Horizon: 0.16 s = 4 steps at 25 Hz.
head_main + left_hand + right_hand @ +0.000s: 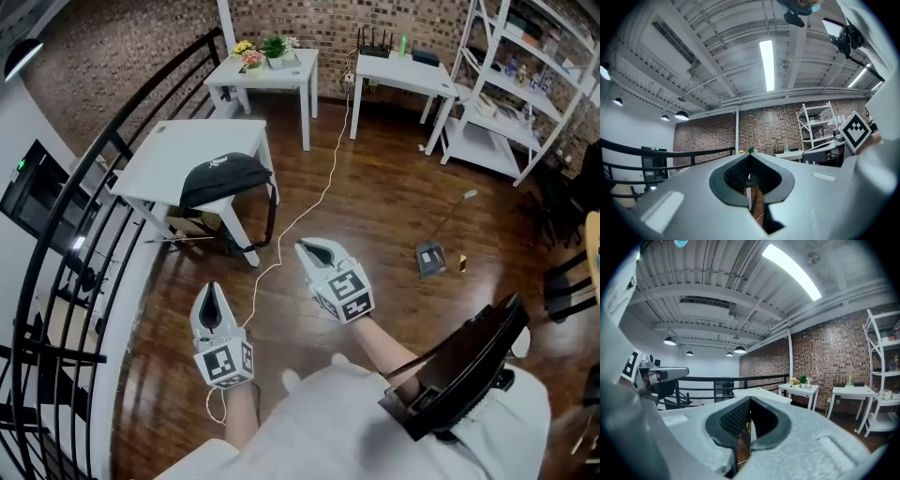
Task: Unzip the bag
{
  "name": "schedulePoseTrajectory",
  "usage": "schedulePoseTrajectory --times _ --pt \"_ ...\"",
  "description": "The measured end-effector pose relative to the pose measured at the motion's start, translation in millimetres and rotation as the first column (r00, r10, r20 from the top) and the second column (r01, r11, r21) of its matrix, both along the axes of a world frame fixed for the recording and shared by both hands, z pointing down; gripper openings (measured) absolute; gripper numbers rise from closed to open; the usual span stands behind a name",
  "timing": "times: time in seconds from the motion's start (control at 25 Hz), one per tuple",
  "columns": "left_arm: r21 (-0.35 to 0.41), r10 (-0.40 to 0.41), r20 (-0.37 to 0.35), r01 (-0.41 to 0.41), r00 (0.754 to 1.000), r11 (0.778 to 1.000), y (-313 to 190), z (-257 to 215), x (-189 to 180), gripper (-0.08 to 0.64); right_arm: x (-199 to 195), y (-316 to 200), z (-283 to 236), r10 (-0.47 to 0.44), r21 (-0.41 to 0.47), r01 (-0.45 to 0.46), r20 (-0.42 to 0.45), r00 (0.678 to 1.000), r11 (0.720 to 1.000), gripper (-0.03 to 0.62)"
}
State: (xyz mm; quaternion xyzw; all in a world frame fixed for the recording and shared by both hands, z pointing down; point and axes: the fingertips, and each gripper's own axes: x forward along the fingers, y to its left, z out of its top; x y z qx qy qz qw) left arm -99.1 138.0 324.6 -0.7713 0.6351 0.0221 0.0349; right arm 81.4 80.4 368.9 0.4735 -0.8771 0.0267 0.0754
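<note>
White tabletop point(183, 150) at L carries the black bag point(225, 178), which sits at its near edge & droops over it w/ a strap hanging down. Dark wood floor point(394, 216) has a white cable point(330, 183) snaking across it, plus a long-handled dustpan point(431, 260) w/ a small yellow item point(463, 263) just beside it. At the back wall, two more white tabletops: one point(281, 73) w/ potted plants point(272, 47), the other point(412, 75) w/ a black router point(375, 45).

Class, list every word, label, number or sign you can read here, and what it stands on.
No readable text anywhere.
White mark on the black bag: too small to read.
Green sign on the dark wall panel: too small.
Left gripper and right gripper: marker patterns only, no words.
</note>
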Motion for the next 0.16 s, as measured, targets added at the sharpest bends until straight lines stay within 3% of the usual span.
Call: schedulePoseTrajectory --times 0.16 --pt "-0.005 0.005 -0.006 -0.005 1.000 1.000 2.5 -0.1 2.9 0.017 2.6 3.5 5.4 0.005 -0.019 -0.005 -0.008 1.000 1.000 -0.009"
